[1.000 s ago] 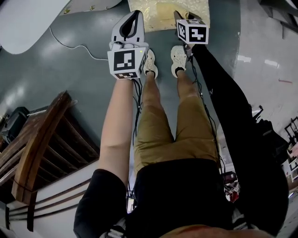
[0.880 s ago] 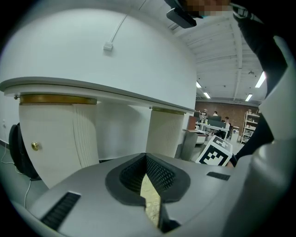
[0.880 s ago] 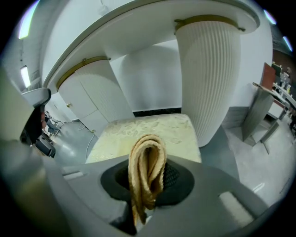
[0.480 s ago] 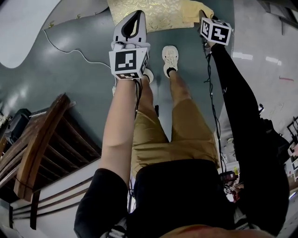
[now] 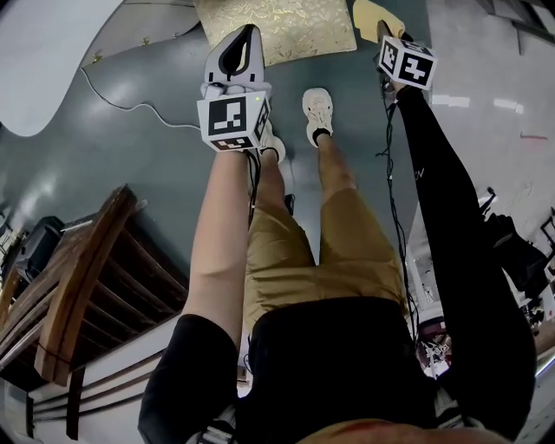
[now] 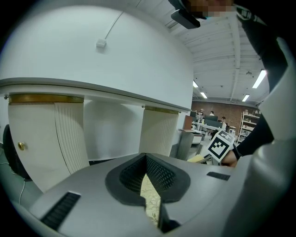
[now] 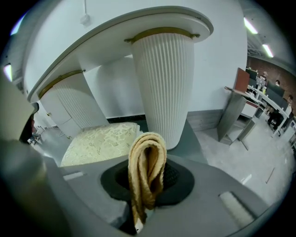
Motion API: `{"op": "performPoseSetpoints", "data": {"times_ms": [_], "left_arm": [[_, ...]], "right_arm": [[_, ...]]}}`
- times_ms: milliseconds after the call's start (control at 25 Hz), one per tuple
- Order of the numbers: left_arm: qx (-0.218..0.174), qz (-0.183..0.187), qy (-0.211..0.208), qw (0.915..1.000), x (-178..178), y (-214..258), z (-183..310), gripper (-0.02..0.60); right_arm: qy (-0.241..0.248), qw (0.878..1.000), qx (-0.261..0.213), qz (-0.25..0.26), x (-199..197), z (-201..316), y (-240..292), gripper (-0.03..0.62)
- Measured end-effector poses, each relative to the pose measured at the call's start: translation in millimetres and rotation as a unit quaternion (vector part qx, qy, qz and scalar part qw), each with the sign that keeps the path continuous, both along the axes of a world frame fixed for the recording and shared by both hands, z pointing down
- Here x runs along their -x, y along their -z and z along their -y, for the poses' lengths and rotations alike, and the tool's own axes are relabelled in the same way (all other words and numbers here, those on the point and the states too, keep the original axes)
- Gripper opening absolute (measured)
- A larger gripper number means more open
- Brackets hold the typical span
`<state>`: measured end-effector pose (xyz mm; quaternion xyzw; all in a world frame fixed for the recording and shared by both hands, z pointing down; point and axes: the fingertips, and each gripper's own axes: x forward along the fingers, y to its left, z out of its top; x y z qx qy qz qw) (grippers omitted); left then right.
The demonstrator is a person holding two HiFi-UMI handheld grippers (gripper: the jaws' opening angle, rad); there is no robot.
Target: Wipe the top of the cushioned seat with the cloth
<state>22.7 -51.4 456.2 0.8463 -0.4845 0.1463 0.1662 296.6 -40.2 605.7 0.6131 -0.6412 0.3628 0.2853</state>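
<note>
right gripper point(image 7: 148, 184) pinches the folded yellow cloth point(image 7: 147, 162), left gripper point(image 6: 146, 159) closed, empty; cushioned seat point(image 5: 277, 26) lies far, left of the cloth, untouched; we should lower it flat, then sweep edge to edge

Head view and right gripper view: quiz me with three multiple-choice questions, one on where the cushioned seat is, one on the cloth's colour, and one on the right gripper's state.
1. Where is the cushioned seat?
A) ahead of the person's shoes
B) under them
C) behind the person

2. What colour is the cloth?
A) blue
B) red
C) yellowish tan

3. What state is the right gripper in?
A) open and empty
B) shut on the cloth
C) shut on a cable

Answers:
1 A: the head view shows the seat beyond the shoes, near the top edge.
2 C: the right gripper view shows a yellowish tan fold.
3 B: the folded cloth sits pinched between its jaws.
</note>
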Motion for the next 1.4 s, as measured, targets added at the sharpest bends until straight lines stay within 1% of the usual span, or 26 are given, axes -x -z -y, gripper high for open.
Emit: {"op": "performPoseSetpoints", "data": {"times_ms": [160, 320, 440, 560, 720, 800, 880, 1000, 1080, 1160, 1280, 1400], "left_arm": [[-0.003, -0.002, -0.001, 1.0, 25.3, 2.7, -4.8, 0.008], [0.0, -0.001, 0.0, 1.0, 57.8, 2.3, -11.1, 0.008], [0.003, 0.002, 0.001, 1.0, 85.5, 3.8, -17.8, 0.008], [0.0, 0.009, 0.002, 1.0, 115.8, 6.7, -23.3, 0.008], [0.006, 0.011, 0.009, 0.9999, 150.8, 6.3, -30.8, 0.008], [0.01, 0.01, 0.013, 0.9998, 164.6, 4.4, -34.9, 0.008], [0.011, 0.011, 0.017, 0.9997, 175.4, 2.2, -36.7, 0.008], [0.015, 0.01, 0.021, 0.9996, 180.9, -3.2, -39.7, 0.006], [0.018, 0.009, 0.021, 0.9996, 179.7, -6.1, -40.8, 0.008], [0.02, 0.007, 0.02, 0.9996, 177.4, -8.2, -40.5, 0.008], [0.024, 0.003, 0.015, 0.9996, 169.2, -11.4, -40.7, 0.008], [0.028, 0.001, 0.012, 0.9996, 155.8, -14.6, -40.6, 0.006]], "right_arm": [[0.012, 1.0, -0.025, 0.007, 38.3, -1.6, 19.1, 0.055], [0.034, 0.998, -0.048, 0.027, 98.4, -2.5, 36.8, 0.055], [0.051, 0.996, -0.049, 0.053, 158.2, -11.0, 42.9, 0.055], [0.084, 0.992, -0.043, 0.09, 232.5, -21.9, 45.0, 0.055], [0.142, 0.977, -0.04, 0.152, 330.2, -36.1, 51.6, 0.055], [0.168, 0.97, -0.026, 0.173, 368.8, -46.2, 44.5, 0.055], [0.18, 0.968, -0.002, 0.175, 393.5, -53.9, 24.1, 0.055], [0.173, 0.972, 0.04, 0.152, 400.6, -60.3, -13.1, 0.055], [0.165, 0.975, 0.049, 0.142, 395.0, -59.1, -25.3, 0.055], [0.158, 0.977, 0.045, 0.138, 386.3, -54.6, -27.7, 0.055], [0.144, 0.981, 0.04, 0.127, 361.0, -47.8, -27.6, 0.055], [0.127, 0.985, 0.04, 0.111, 320.4, -42.5, -29.9, 0.055]]}}
